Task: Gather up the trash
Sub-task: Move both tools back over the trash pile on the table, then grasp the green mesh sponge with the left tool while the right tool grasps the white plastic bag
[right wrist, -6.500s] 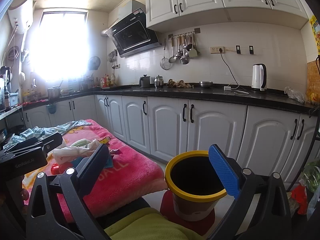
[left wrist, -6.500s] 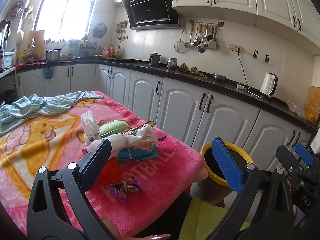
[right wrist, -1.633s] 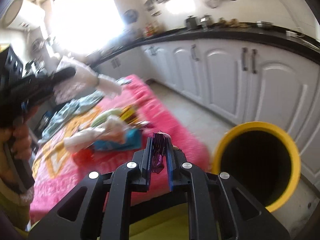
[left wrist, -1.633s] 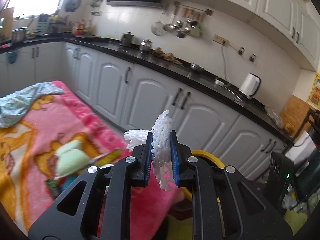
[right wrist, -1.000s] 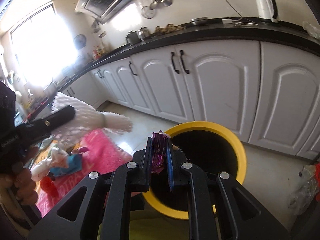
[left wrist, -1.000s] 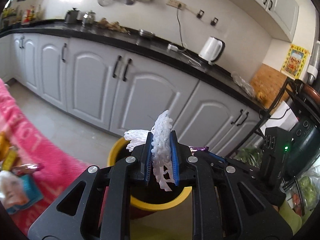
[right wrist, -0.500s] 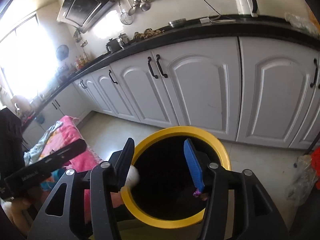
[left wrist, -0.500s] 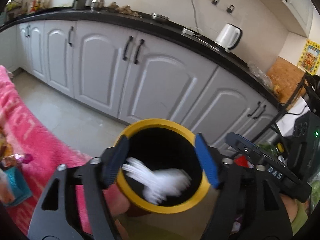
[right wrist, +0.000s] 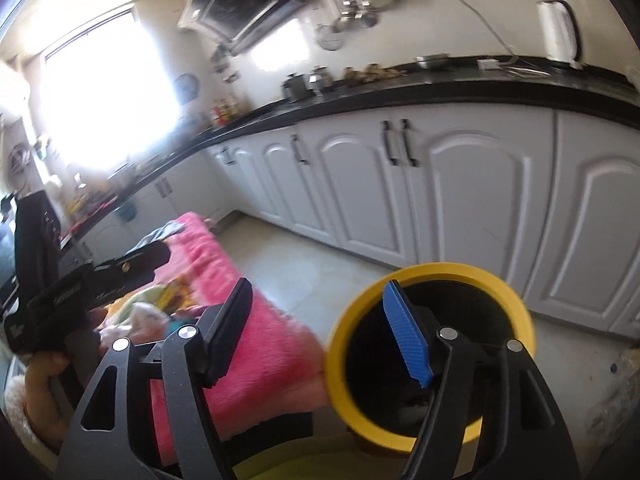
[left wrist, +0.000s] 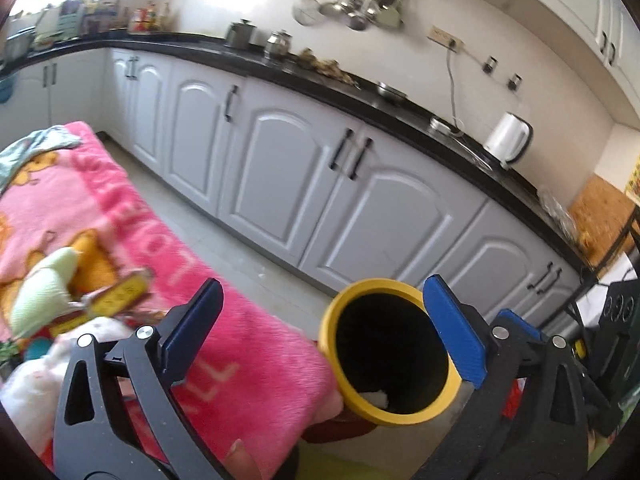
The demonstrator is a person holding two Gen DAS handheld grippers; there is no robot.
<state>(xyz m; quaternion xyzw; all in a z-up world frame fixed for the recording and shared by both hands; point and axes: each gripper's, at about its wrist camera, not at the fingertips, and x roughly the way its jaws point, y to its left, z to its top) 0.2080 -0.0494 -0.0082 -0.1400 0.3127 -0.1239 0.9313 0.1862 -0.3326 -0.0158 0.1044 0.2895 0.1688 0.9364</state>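
Jaws on both tools spread wide, nothing between the pads. Left gripper point(left wrist: 320, 324) held above the near edge of the pink blanket point(left wrist: 132, 216), tilted down and aimed right toward the yellow-rimmed bin point(left wrist: 362, 288); its right blue pad point(left wrist: 452, 332) overlaps the bin's right rim in the left wrist view. Right gripper point(right wrist: 320, 328) also pitched down, left black finger over the blanket corner, right blue pad point(right wrist: 406, 336) crossing the bin's mouth. From the right wrist view the left gripper point(right wrist: 92, 280) shows at far left, level, with the person's hand point(right wrist: 44, 376) under it. Versus half a second ago: the left view has swung left, more blanket now in frame, bin shifted to right of centre; the white foam net point(left wrist: 374, 398) that was falling through the mouth now lies inside at the bin's near wall, only a small white bit visible. At 1.0 s ago both tools were clamped, left on the net, right on a purple wrapper; both have let go. Wrapper cannot be made out in the dark interior. Bin stands on the floor between blanket and white cabinets point(left wrist: 280, 168), long axis upright, mouth up, leaning toward the cameras from fisheye. Leftover trash pile point(left wrist: 60, 300) sits on the blanket's left part, blurred: a pale green piece, a yellow packet, white crumpled material.
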